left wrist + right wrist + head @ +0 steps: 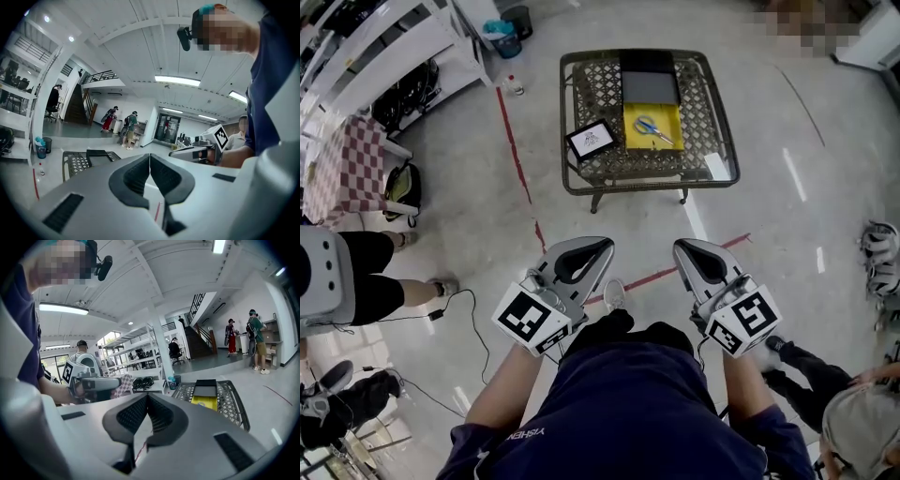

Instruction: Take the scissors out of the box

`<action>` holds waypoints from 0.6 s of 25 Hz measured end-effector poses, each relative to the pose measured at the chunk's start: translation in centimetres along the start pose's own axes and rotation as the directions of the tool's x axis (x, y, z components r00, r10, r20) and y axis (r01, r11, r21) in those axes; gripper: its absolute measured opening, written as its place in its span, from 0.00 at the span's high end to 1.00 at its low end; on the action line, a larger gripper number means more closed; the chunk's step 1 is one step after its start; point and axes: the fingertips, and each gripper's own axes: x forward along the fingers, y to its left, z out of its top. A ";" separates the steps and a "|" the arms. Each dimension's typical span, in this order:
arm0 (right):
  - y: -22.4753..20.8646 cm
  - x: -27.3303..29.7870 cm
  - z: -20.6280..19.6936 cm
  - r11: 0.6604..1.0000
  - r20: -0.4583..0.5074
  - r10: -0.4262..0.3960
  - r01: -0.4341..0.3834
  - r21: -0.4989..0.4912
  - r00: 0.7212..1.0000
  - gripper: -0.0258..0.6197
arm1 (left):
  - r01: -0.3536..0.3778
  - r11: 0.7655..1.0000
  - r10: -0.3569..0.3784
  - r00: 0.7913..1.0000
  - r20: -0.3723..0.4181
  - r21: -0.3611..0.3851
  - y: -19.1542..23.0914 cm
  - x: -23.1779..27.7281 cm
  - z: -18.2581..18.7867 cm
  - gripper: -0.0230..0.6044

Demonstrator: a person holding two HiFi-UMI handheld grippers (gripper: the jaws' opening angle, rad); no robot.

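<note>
Blue-handled scissors [652, 127] lie in an open yellow box [666, 117] on a low metal lattice table [712, 112]. The box's black lid [649, 80] rests behind it. Both grippers hang well short of the table, over the floor, and point toward it. My left gripper [607, 245] is shut with nothing in it, its tips meeting [149, 155]. My right gripper [679, 246] is also shut and empty [146, 395]. In the right gripper view the yellow box [204, 402] and lid [205, 390] sit ahead on the table [232, 404]. The scissors are too small to make out there.
A small framed card [591, 139] lies on the table's left side. Red tape [514, 141] runs across the floor. A seated person [366, 272], a cable [459, 314] and a checkered cloth [342, 169] are at the left. Another person [853, 412] sits at the lower right.
</note>
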 end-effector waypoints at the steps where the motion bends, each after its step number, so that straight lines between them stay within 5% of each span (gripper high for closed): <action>1: -0.2 0.6 0.1 1.000 -0.001 -0.002 0.002 -0.002 1.000 0.93 | 0.000 1.000 0.000 1.000 0.001 -0.002 0.6 0.1 0.1 0.92; 15: -4.6 6.7 1.3 1.000 -0.037 0.002 -0.001 0.005 0.999 0.93 | 0.003 0.999 -0.004 1.000 -0.027 -0.037 7.1 4.1 -0.4 0.92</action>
